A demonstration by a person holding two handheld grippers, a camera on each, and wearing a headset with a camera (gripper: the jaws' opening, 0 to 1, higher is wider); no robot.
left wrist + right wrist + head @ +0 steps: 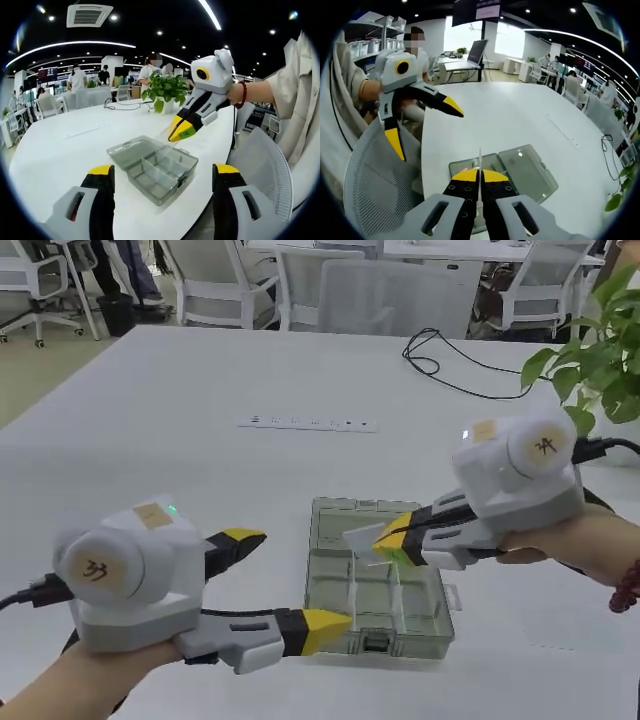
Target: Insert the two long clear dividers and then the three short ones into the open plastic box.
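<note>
Right gripper pinches divider above box.

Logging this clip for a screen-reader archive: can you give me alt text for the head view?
The right hand-held gripper holds a clear divider over the open plastic box on a white table. The left hand-held gripper, jaws open, hovers near the box's front-left corner.

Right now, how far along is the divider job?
Seated dividers already split the open box into compartments; their count is unclear. The right tongs are shut on a clear divider above the box, not yet seated. The left tongs are open and hold nothing.
</note>
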